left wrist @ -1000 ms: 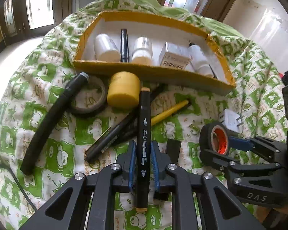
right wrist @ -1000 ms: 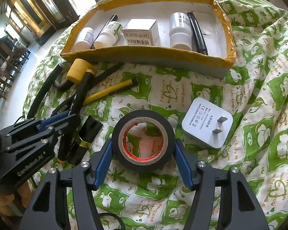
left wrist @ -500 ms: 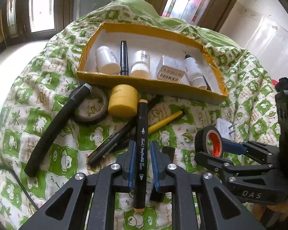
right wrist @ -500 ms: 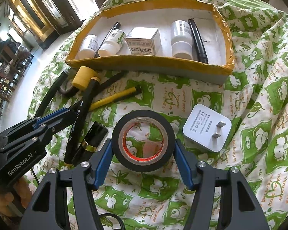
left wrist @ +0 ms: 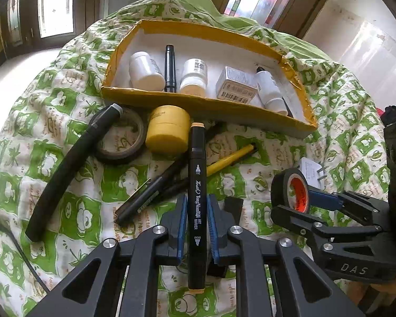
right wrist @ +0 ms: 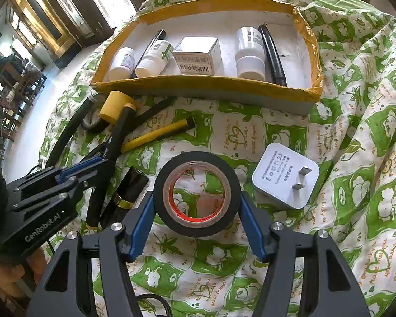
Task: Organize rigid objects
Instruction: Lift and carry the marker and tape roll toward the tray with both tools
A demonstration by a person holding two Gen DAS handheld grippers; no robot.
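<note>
Left tool (left wrist: 196, 227) pinched on black art marker (left wrist: 196, 185); right tool (right wrist: 197, 211) clamped around black tape roll (right wrist: 197, 173), above green quilt (right wrist: 356, 145).

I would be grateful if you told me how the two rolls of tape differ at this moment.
The black roll of tape is clamped between the right tongs and stands on edge; the brown roll of tape lies flat on the quilt, held by nothing. The black roll has an orange-lined core and nothing on it; the brown roll's core is plain, and a black tube lies across its rim. Both are outside the tray.
</note>
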